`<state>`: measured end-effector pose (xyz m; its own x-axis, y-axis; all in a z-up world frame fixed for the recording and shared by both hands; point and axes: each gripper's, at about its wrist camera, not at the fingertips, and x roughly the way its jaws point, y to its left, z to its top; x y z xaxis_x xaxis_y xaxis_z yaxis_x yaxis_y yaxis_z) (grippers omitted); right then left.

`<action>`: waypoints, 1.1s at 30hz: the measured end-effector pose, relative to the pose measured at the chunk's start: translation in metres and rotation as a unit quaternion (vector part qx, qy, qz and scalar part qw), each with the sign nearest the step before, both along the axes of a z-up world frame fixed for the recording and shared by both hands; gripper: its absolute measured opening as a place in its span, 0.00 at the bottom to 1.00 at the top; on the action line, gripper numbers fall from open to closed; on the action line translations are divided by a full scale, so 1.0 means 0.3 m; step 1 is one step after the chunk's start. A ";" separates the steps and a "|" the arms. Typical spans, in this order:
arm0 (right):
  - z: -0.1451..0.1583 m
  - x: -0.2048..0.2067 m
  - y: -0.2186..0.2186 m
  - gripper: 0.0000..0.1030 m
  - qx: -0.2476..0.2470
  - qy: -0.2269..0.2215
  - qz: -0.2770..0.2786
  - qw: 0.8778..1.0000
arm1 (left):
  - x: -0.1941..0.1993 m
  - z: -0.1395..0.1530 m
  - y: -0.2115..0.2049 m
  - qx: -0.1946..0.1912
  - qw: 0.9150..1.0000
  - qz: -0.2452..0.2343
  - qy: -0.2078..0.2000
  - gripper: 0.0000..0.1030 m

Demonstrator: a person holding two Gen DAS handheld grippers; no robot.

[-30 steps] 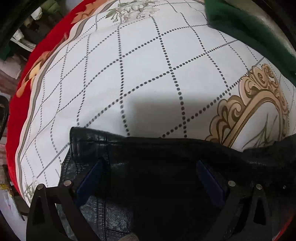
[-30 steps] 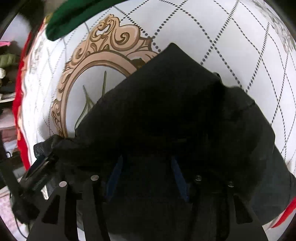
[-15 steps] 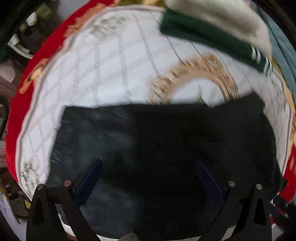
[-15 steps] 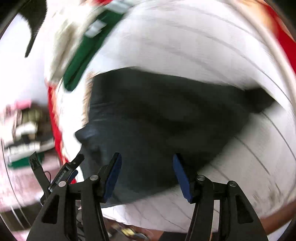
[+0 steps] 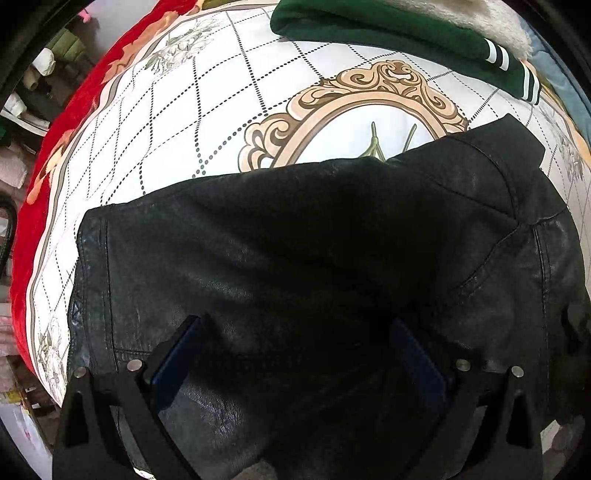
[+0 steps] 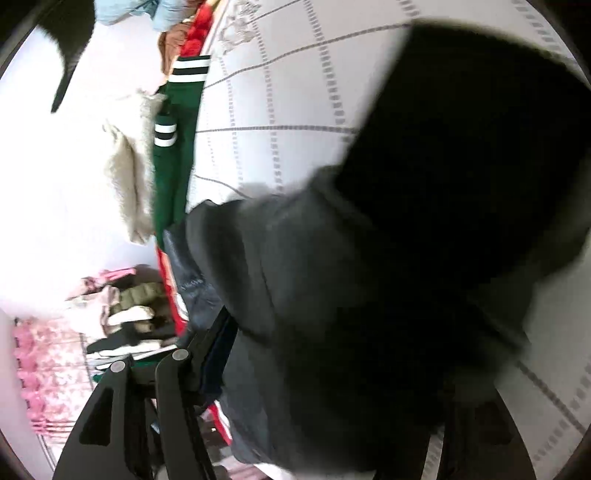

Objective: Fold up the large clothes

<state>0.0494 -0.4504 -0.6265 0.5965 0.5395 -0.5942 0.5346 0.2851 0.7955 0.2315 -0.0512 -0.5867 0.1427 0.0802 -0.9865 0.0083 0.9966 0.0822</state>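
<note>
A: How do the left gripper's (image 5: 295,354) fingers (image 5: 173,358) stand?

B: Spread wide, pointing straight down over the black leather jacket (image 5: 295,258). Nothing is pinched between the blue pads; whether the tips touch the leather, I cannot tell.

A: And the right gripper (image 6: 332,350)?

B: Its jaws have just been opening. Only the left finger (image 6: 207,350) shows clearly; the other is lost behind dark cloth. Black fabric bulges up between them, but the picture is too blurred to say whether the pads press on it, so I cannot tell if it grips.

A: Where is the jacket?

B: Laid out on a bed, on a white quilt (image 5: 166,122) with a dotted diamond grid, a gold scrolled frame print (image 5: 351,96) and a red border (image 5: 55,147). The left view shows it spread fairly flat, seams and hem visible.

A: What does the right view add?

B: A bunched grey-black fold of the jacket (image 6: 314,295) close to the lens, blocking most of the bed, and beyond the bed's edge a stack of folded clothes (image 6: 125,317) and something pink (image 6: 44,369).

A: Anything else nearby?

B: A green garment with white stripes (image 5: 388,33) lies at the far side of the quilt, a cream fleecy one (image 5: 472,14) just beside it, both apart from the jacket in the left view.
</note>
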 end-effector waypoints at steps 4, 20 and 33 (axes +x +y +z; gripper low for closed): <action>0.025 0.024 -0.017 0.29 -0.011 0.002 0.000 1.000 | 0.015 -0.010 -0.024 -0.004 1.000 0.008 -0.006 1.00; 0.568 0.305 0.320 0.17 -0.159 -0.084 0.142 0.973 | 0.115 -0.036 0.072 -0.139 0.989 0.044 -0.019 1.00; 0.685 0.433 0.953 0.17 -0.211 -0.134 0.344 0.905 | -0.229 0.212 0.683 -0.145 0.952 0.258 -0.084 1.00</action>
